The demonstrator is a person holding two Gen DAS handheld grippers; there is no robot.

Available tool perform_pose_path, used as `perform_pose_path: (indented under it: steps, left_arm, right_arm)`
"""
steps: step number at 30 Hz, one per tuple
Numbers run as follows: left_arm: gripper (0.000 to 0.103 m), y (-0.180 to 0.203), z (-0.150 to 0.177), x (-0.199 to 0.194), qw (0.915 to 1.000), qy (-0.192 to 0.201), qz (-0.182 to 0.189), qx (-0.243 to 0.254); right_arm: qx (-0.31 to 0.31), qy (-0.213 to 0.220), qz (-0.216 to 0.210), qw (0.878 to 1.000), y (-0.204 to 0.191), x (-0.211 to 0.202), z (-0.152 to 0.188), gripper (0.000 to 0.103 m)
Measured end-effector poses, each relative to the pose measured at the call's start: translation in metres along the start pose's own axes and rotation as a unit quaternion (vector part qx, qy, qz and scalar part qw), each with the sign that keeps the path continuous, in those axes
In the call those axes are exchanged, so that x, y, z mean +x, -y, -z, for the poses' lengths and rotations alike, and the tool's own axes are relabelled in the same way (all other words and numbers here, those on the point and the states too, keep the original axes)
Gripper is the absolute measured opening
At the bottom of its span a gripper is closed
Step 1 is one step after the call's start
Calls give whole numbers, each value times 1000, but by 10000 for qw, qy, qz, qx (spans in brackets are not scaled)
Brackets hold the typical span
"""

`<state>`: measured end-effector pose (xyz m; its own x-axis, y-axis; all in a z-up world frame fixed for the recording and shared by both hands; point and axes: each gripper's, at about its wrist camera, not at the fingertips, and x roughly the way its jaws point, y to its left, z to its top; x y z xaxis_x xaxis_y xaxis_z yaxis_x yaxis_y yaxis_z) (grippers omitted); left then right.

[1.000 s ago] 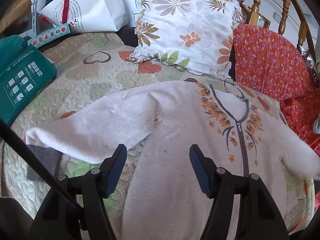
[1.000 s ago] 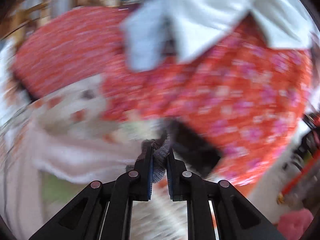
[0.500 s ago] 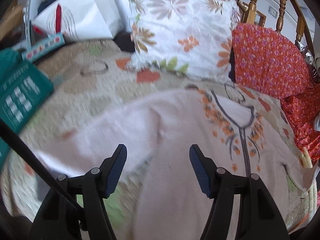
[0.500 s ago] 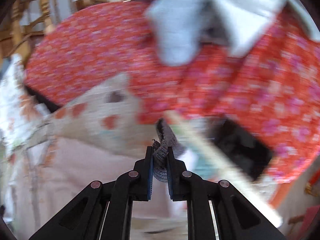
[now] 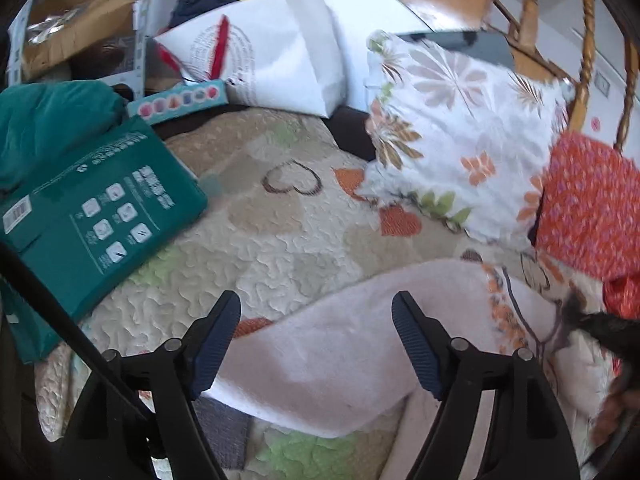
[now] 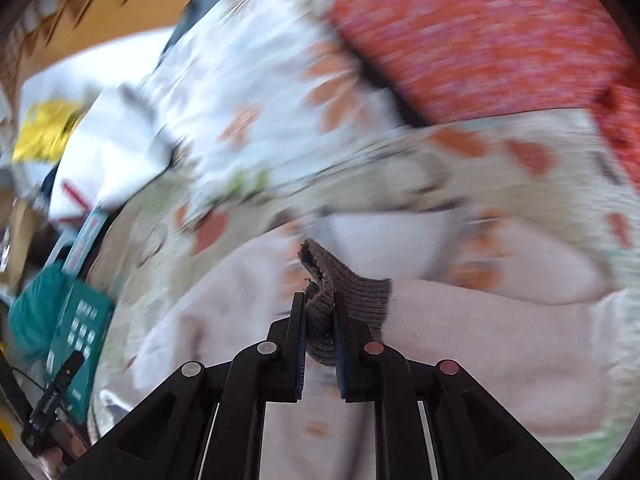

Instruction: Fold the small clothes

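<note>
A pale pink fleece top [image 5: 360, 344] with orange embroidery and a grey zip lies spread on the quilted bed cover [image 5: 256, 240]. Its left sleeve [image 5: 304, 364] stretches out under my left gripper [image 5: 316, 344], whose jaws are opening wide with nothing pressed between the pads. In the right wrist view my right gripper [image 6: 320, 316] is shut on the grey ribbed cuff [image 6: 340, 284] of the other sleeve [image 6: 480, 320], which it holds over the body of the top. That gripper shows as a dark blur at the right edge of the left wrist view.
A teal box [image 5: 96, 216] lies at the left on the quilt, with a teal cloth [image 5: 44, 120] behind it. A floral pillow [image 5: 460, 136], a white paper bag [image 5: 272, 56] and an orange-red patterned cushion [image 5: 588, 208] line the back, before a wooden headboard [image 5: 584, 40].
My right gripper swung the grey cuff from the red cushion side across over the pink top. My left gripper drew back leftward along the left sleeve and its jaws spread wider.
</note>
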<state>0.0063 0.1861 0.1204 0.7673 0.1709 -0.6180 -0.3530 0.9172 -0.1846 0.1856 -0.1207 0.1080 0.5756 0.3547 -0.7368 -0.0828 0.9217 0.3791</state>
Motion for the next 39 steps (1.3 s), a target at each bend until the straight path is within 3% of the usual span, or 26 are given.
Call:
perform_pose_path:
  steps: [9,16,19,23,28,34,36,39]
  left_arm:
    - [77,-17,-8,0,9998,47,-70,-201]
    - [77,-29,-9,5,9986,-39,-179,-494]
    - [77,-35,-8,6,9980,-71,-323,-535]
    - [77,-60,-8,7,9948,-137,-538,-848]
    - [77,-97,-6,0,9884,-94,-931,-1196]
    - [77,-148,-1,-19,9714,131,-1711,-1643]
    - [77,-164,1,-27,9654,219,-1868,-1809]
    - [77,-180,2,-35,9584,371,-2034,-1968]
  right_arm:
    - [-464,-724,-116,9962,-74,109,26,13]
    - [-923,-1101,-142,9895,-106,137,41,16]
    - [-1327,-1100,-341,9845,-128,125,50,16]
    - [-1875,-820,-321,9783,-143,93,61,27]
    - [-2258,-704,-356,9710,-146,61,77,27]
    - [-2429,-785,-625,9649,-163,44,101,28]
    - [-2510,-829,-849,9607,-178,41,114,39]
    - [-2709,-930,-1117,9516,-200,38,134,44]
